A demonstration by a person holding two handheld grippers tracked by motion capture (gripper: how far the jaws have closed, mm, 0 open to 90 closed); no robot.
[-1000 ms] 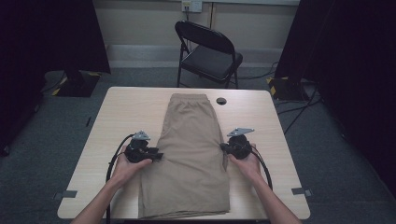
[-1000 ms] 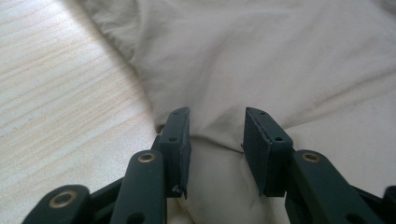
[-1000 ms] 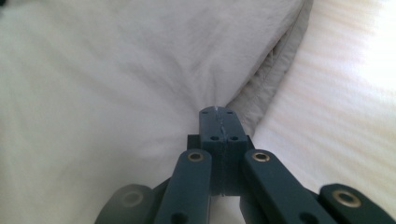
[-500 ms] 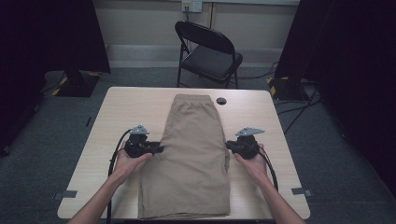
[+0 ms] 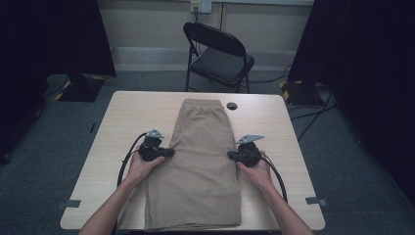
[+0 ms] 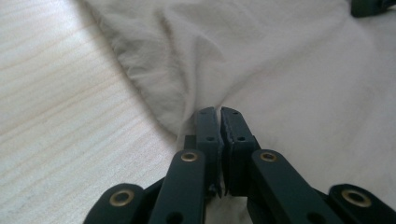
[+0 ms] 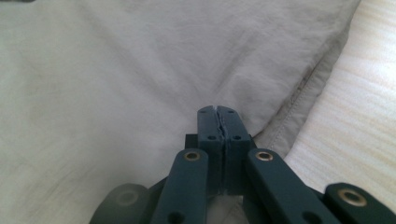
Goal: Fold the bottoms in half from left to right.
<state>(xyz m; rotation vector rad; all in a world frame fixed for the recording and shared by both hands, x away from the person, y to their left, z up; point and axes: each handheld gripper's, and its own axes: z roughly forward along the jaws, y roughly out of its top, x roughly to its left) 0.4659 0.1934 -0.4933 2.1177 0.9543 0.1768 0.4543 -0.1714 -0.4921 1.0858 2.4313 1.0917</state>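
Note:
Tan shorts (image 5: 195, 156) lie flat and lengthwise on the wooden table (image 5: 122, 122), waistband at the far end. My left gripper (image 5: 171, 152) is at the shorts' left edge; its jaws have just been closing and now stand shut, pinching the puckered hem (image 6: 187, 112) at my left gripper (image 6: 220, 112). My right gripper (image 5: 230, 155) is at the shorts' right edge. Its jaws have also just closed and are shut on cloth, with creases spreading from my right gripper (image 7: 218, 111). The seamed right hem (image 7: 299, 102) runs beside it.
A small black round disc (image 5: 231, 105) sits on the table by the waistband. A black folding chair (image 5: 218, 54) stands beyond the far edge. Bare wood (image 5: 284, 132) flanks the shorts on both sides. Cables trail from both grippers toward the near edge.
The left gripper slid right onto the shorts' left edge and its jaws closed. The right gripper drew slightly outward, then came back to the right edge.

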